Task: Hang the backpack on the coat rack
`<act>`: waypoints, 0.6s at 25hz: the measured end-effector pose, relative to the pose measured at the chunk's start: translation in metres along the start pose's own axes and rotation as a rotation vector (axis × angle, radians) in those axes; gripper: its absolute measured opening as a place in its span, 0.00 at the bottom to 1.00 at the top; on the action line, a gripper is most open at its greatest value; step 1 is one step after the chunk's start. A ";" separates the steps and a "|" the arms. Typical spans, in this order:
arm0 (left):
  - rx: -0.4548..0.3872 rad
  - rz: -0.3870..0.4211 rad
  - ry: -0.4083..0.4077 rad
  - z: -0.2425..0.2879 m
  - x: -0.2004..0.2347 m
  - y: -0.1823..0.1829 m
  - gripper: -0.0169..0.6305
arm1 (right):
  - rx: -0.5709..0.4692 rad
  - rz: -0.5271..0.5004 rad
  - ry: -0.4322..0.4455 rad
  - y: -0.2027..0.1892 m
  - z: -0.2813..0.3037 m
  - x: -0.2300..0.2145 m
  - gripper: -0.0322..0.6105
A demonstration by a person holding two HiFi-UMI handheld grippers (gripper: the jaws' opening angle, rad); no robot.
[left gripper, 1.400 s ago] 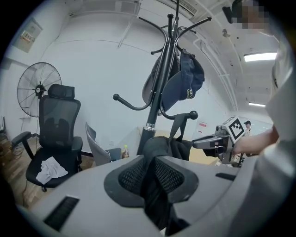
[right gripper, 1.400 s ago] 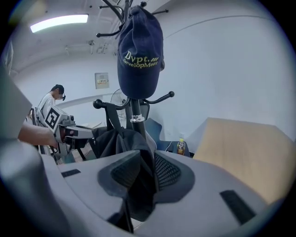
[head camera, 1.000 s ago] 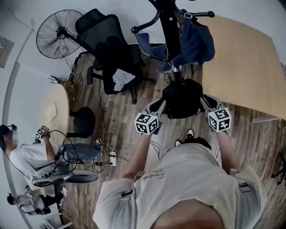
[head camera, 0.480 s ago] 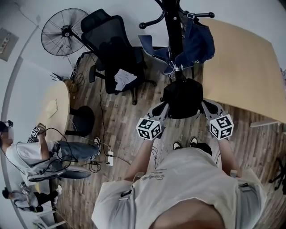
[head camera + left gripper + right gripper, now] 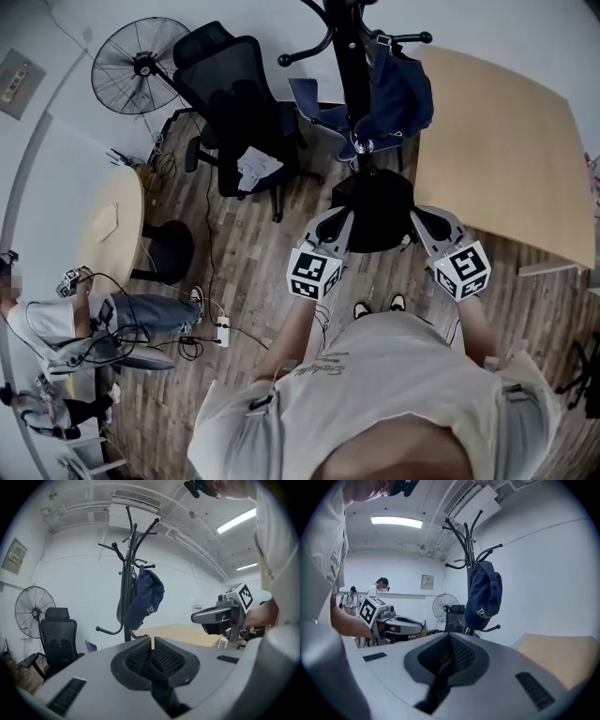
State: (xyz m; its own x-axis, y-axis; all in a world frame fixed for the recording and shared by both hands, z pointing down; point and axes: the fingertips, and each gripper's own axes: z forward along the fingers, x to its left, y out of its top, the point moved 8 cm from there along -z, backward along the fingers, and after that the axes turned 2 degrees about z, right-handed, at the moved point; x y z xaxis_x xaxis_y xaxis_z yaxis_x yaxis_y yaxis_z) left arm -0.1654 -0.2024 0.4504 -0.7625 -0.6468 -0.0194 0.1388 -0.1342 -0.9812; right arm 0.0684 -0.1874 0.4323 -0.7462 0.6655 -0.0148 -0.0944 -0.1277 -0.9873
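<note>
The dark blue backpack hangs by its top loop from a hook of the black coat rack, beside the pole. It shows in the left gripper view and the right gripper view too, free of both grippers. My left gripper and right gripper are held low over the rack's round base, a short way from the backpack. The left gripper has its jaws pressed together with nothing between them. The right gripper is likewise shut and empty.
A black office chair with a cloth on its seat stands left of the rack, a floor fan behind it. A wooden table fills the right. A round table, a seated person and floor cables lie left.
Both grippers stay shut and keep nearly the same place before the rack base. The head view has drifted slightly, and the backpack stays hanging on its hook.
</note>
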 end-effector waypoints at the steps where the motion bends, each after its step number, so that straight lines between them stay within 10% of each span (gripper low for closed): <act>1: -0.002 -0.009 0.001 -0.001 -0.003 0.000 0.07 | -0.007 -0.004 -0.007 0.004 -0.003 -0.001 0.04; 15: -0.042 -0.131 0.058 -0.009 -0.002 0.004 0.07 | -0.039 -0.023 0.018 0.019 -0.009 -0.015 0.04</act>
State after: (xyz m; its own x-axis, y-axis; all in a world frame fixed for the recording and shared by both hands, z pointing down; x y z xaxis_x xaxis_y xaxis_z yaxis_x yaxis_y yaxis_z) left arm -0.1689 -0.1947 0.4445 -0.8075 -0.5813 0.0998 0.0097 -0.1823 -0.9832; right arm 0.0833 -0.1930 0.4125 -0.7319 0.6813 0.0056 -0.0856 -0.0837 -0.9928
